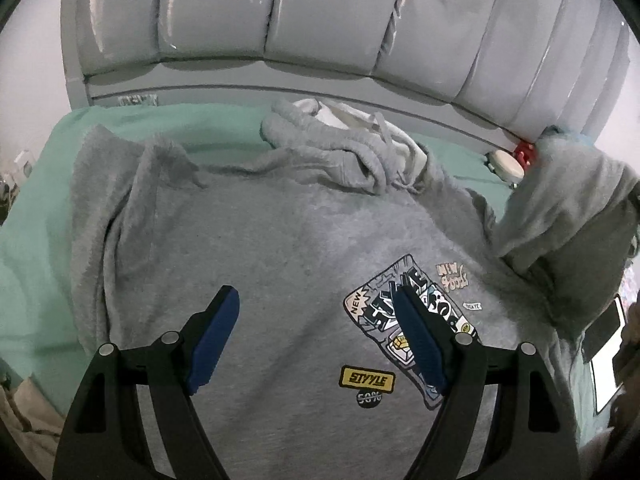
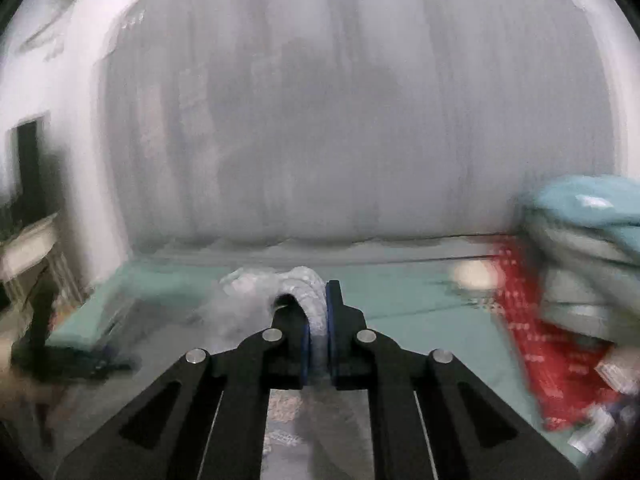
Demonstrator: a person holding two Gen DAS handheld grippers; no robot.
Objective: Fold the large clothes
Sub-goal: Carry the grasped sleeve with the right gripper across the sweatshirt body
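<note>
The left gripper (image 1: 316,344) hung wide open, empty, over the hoodie (image 1: 280,248) spread on the bed (image 1: 36,208); the right gripper (image 2: 318,344) pinched its sleeve (image 2: 308,296) tight, probably to fold it inward.

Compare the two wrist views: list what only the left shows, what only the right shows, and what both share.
Only the left wrist view: the grey hoodie spread out, its printed graphic, its hood, and the open left tongs above it.
Only the right wrist view: the right tongs shut on a cuff of the hoodie, and a dark doorway.
Both: green sheet, grey headboard, something red.
</note>
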